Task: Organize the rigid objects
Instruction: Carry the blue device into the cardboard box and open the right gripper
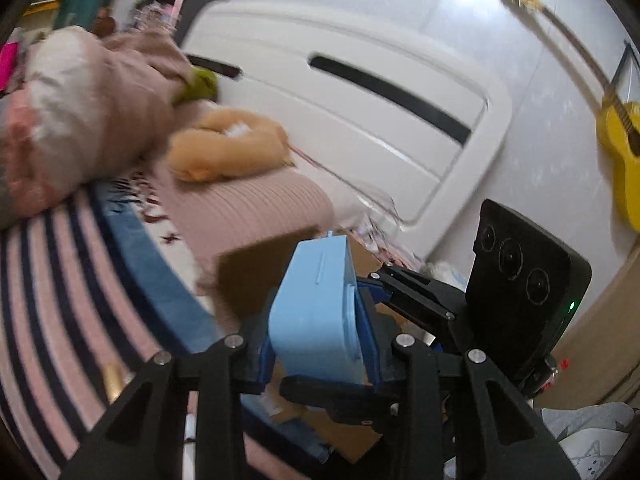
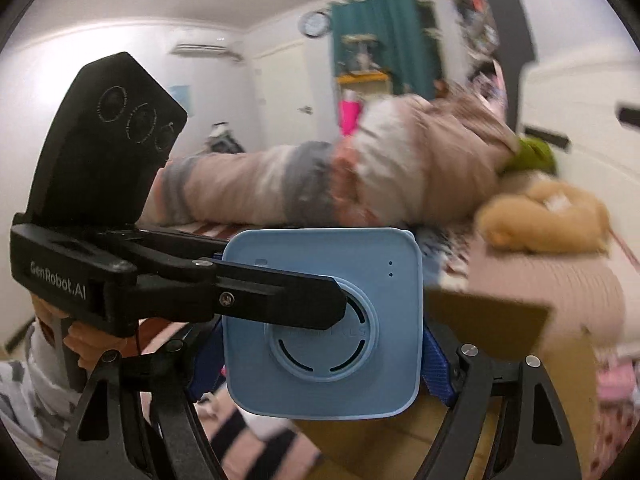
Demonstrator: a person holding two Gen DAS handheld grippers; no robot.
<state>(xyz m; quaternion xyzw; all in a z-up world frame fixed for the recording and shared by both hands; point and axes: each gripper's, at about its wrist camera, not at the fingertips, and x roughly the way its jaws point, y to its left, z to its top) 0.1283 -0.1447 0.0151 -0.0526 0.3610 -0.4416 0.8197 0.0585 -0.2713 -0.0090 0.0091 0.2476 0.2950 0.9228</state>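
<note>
A light blue square box [image 1: 316, 312] with rounded corners is held in the air between both grippers. In the left wrist view I see it edge-on, with my left gripper [image 1: 320, 344] shut on its two faces. In the right wrist view its front face [image 2: 332, 356] shows a round raised disc with slots. My right gripper [image 2: 324, 356] is shut on its left and right sides with blue pads [image 2: 434, 360]. The left gripper's black finger [image 2: 280, 300] lies across the face. An open cardboard box [image 2: 492, 344] is just behind and below.
A bed with a striped pink and navy cover [image 1: 60, 280] holds a heaped blanket [image 1: 80, 120], a tan plush toy [image 1: 228, 152] and a pink pillow [image 1: 248, 208]. A white headboard [image 1: 340, 100] stands behind. A yellow guitar [image 1: 624, 152] leans on the wall.
</note>
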